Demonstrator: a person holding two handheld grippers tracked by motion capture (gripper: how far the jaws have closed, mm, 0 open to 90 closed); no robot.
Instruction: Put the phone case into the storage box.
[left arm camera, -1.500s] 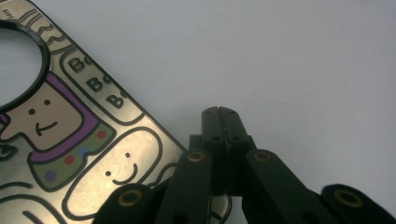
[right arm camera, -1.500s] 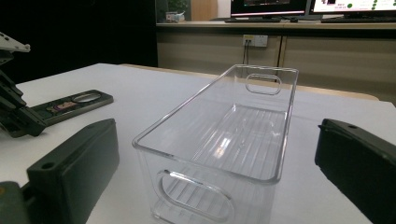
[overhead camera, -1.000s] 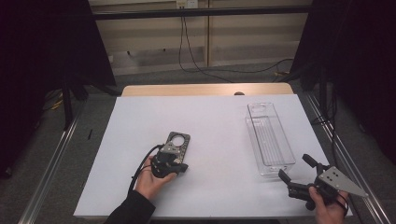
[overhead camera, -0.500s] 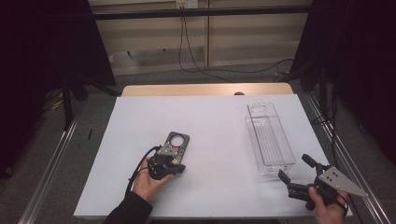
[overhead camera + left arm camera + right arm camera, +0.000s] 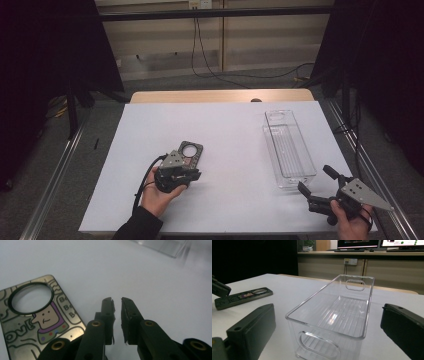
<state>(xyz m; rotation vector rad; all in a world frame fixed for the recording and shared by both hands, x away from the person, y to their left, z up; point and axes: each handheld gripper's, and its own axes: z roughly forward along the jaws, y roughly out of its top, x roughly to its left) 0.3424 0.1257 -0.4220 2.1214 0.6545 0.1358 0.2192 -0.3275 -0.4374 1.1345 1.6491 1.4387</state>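
Observation:
A flat metal tag [image 5: 190,150] with a round hole and a cartoon print lies on the white table [image 5: 225,130]. In the left gripper view the tag [image 5: 37,315] lies just left of my left gripper [image 5: 117,300]. Its jaws are nearly together, with only a thin gap and nothing between them. From above, my left gripper [image 5: 195,175] sits at the tag's near end. My right gripper [image 5: 315,178] is open at the near right, and its jaws [image 5: 327,307] flank the near end of a clear plastic bin [image 5: 337,312].
The empty clear bin [image 5: 287,147] lies lengthwise on the right half of the table. A wooden strip [image 5: 220,96] runs along the far edge. Metal rails [image 5: 55,175] border both sides. The other gripper [image 5: 220,288] and the tag [image 5: 242,297] appear at the left of the right gripper view.
The left hand has shifted slightly, bringing its gripper a little closer over the tag's near end. Tag, bin and right gripper stay where they were.

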